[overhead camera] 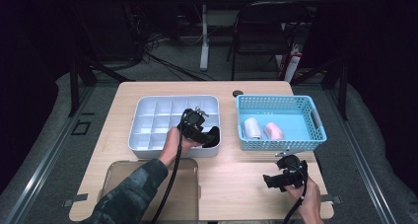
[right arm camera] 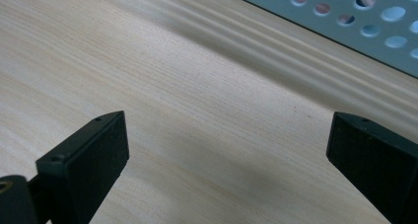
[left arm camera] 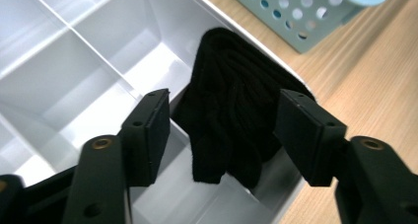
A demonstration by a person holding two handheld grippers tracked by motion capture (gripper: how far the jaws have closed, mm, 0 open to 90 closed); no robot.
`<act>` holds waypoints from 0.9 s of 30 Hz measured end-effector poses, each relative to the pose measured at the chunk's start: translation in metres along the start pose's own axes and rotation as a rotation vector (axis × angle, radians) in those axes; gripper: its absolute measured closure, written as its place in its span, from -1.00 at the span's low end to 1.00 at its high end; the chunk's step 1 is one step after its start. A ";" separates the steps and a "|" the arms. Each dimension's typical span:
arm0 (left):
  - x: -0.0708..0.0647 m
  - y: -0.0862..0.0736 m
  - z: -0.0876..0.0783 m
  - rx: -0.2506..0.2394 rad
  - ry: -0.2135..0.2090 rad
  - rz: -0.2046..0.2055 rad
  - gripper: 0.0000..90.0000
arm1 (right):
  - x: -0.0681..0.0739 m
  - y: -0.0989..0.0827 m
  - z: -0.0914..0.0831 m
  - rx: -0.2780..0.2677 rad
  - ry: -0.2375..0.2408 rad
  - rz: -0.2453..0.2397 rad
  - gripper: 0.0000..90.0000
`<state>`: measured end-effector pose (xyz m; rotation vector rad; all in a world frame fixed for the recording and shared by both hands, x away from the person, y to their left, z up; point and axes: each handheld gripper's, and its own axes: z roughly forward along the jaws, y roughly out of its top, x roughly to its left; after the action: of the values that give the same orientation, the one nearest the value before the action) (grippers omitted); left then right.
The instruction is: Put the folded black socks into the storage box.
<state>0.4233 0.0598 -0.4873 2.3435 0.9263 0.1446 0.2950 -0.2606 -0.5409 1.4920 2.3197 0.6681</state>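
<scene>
A white divided tray (overhead camera: 153, 120) lies left of centre on the wooden table. A black knitted cloth (left arm camera: 231, 86) is bunched in its near right corner compartment (overhead camera: 213, 136), partly draped against the wall. My left gripper (left arm camera: 224, 130) hangs just above that cloth, open, with the pads on either side and not pressing on it; in the high view the left gripper (overhead camera: 207, 134) sits over the tray's near right corner. My right gripper (overhead camera: 268, 181) hovers low over bare wood near the front right. The right gripper (right arm camera: 226, 150) is wide open, with nothing between its jaws.
A light blue perforated basket (overhead camera: 296, 103) stands right of the tray, holding a white roll (overhead camera: 253, 128) and a pink roll (overhead camera: 273, 130). Its wall (right arm camera: 355, 21) is close ahead of the right gripper. A translucent brown lid (overhead camera: 187, 184) lies at the front left. A folding chair (overhead camera: 261, 26) stands behind the table.
</scene>
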 end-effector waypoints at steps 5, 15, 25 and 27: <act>-0.004 -0.005 -0.015 -0.035 -0.015 0.019 -0.37 | 0.000 0.000 0.000 -0.002 0.005 0.002 -0.96; -0.019 -0.025 -0.034 -0.058 -0.023 0.067 -0.61 | 0.001 0.000 0.000 -0.001 0.016 0.001 -0.96; -0.029 -0.047 -0.046 -0.072 -0.012 0.090 -0.74 | 0.001 0.000 0.000 -0.002 0.021 0.003 -0.96; -0.031 -0.052 -0.047 -0.069 -0.003 0.097 -0.77 | 0.001 0.000 0.000 -0.002 0.021 0.002 -0.96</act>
<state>0.3551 0.0924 -0.4758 2.3244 0.7937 0.2087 0.2950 -0.2590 -0.5410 1.4943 2.3326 0.6893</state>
